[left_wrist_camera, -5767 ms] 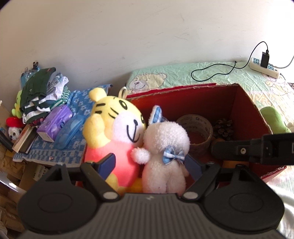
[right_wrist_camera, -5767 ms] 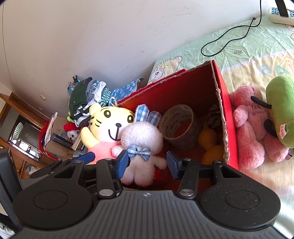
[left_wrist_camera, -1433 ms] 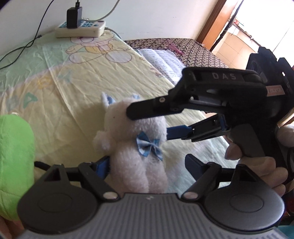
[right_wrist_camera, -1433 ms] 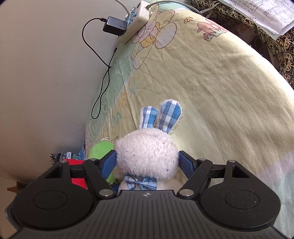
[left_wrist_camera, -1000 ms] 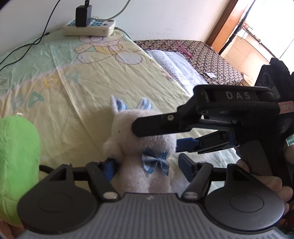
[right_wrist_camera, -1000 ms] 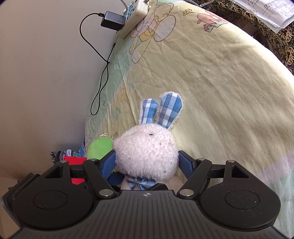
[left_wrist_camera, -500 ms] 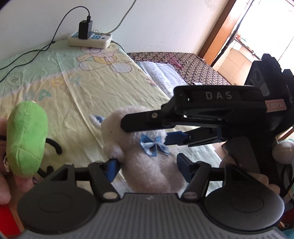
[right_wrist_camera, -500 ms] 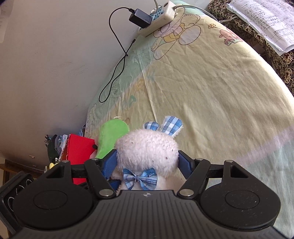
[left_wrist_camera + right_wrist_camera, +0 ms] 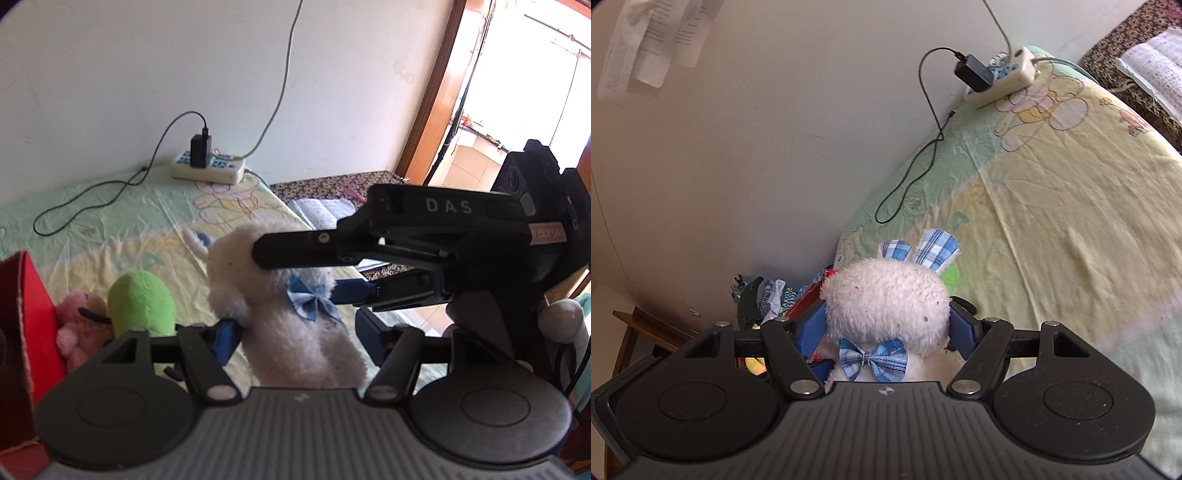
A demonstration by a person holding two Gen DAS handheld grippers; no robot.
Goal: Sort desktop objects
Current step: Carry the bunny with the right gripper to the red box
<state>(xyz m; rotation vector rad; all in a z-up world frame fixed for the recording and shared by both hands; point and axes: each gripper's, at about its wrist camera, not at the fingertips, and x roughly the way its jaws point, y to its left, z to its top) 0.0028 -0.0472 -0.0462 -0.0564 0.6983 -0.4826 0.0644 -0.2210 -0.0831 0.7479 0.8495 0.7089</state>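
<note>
Clamping the white plush rabbit (image 9: 886,299) by the head, the right gripper (image 9: 888,328) has its blue pads pressed into the fur on both sides, while the left gripper (image 9: 295,338) closes around the rabbit's body lower down, its left pad touching the fur and the right one seemingly just beside it. Both tools hold the same toy in the air above the bedsheet (image 9: 1071,206), the blue bow at its neck facing the left wrist camera.

My judgement is that the main risk lies in the shared hold: the plush is soft and compresses, so if the two hands drift apart or twist against each other, the head could squeeze out of the right pads or the body slide from the left ones, dropping the rabbit onto the sheet. A release by one side before the other grips firmly would do the same.

Below, a green plush (image 9: 142,302) and a pink plush (image 9: 79,325) lie just beside the red box (image 9: 27,314). The sheet is pale yellow-green with cartoon bears; a power strip (image 9: 207,170) with a black charger sits by the plain wall, its cable looping over the sheet. A bright doorway opens at the right in the left wrist view
</note>
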